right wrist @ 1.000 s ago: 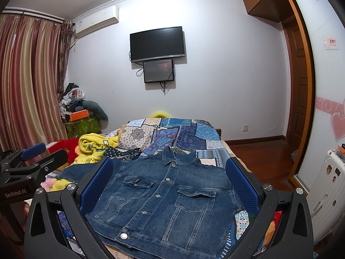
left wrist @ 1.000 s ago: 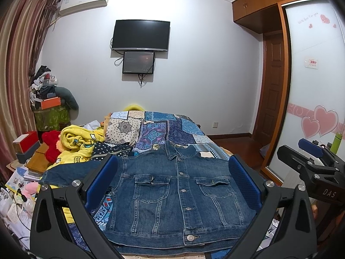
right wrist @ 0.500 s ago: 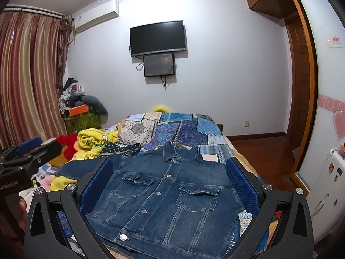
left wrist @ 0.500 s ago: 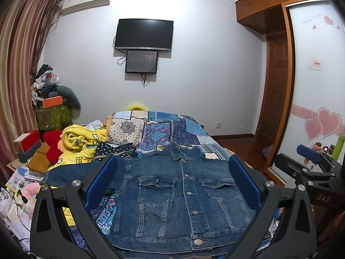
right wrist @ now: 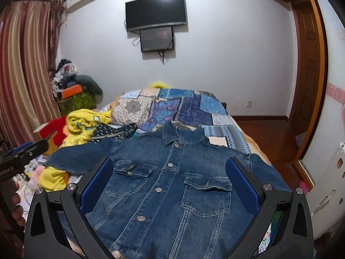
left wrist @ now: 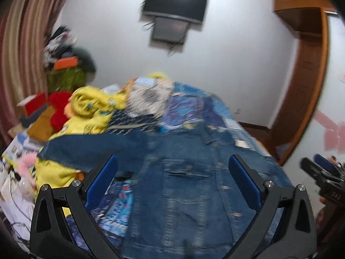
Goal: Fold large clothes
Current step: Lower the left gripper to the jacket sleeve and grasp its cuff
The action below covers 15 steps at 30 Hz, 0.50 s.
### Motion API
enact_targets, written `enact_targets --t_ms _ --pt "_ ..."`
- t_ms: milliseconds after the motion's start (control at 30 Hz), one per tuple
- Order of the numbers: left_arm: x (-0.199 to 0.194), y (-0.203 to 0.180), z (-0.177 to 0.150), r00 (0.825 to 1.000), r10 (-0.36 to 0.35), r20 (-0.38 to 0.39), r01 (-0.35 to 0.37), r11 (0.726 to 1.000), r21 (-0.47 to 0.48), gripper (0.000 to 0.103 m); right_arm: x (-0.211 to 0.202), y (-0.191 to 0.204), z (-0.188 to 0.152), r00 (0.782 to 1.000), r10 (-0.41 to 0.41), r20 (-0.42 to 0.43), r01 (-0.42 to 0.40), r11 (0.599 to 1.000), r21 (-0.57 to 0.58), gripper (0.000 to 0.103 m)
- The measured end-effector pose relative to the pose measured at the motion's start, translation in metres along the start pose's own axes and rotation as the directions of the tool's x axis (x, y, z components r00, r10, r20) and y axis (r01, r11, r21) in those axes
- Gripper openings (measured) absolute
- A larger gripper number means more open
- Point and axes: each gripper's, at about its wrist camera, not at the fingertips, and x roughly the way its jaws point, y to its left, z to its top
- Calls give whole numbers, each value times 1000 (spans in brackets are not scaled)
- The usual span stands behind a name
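Observation:
A blue denim jacket (right wrist: 172, 185) lies front up and buttoned on the bed, collar toward the far wall, one sleeve stretched out to the left. It also shows, blurred, in the left wrist view (left wrist: 194, 185). My left gripper (left wrist: 172, 181) is open and empty above the jacket's left half. My right gripper (right wrist: 170, 183) is open and empty above the jacket's chest. The left gripper shows at the left edge of the right wrist view (right wrist: 19, 157); the right gripper shows at the right edge of the left wrist view (left wrist: 323, 174).
A patchwork quilt (right wrist: 183, 108) covers the bed. Yellow clothes (right wrist: 84, 125) and a red plush (right wrist: 54, 129) lie at the bed's left. Clutter is piled by the curtain (right wrist: 23, 75). A wardrobe (right wrist: 332, 129) and wooden door (right wrist: 306, 71) stand at the right.
Both grippers have tilted down and moved closer over the jacket. The left wrist view has swung to the left and is blurred by the motion.

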Motion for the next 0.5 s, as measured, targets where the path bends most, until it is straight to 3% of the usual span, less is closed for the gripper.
enact_targets --t_ms 133,300,433,500 --pt "38 46 -3 993 90 -78 -93 995 -31 103 32 -4 -2 997 -46 -64 45 999 -19 103" --pt "83 115 -16 964 193 -181 -206 977 -56 103 65 -12 -7 987 -83 -138 83 997 -8 103" --pt "114 165 -30 939 220 -263 -264 953 -148 103 82 -15 -10 978 -111 -179 113 994 2 103" --pt "133 189 -39 930 184 -317 -260 941 -217 103 90 -16 -13 972 -110 -207 113 994 3 103"
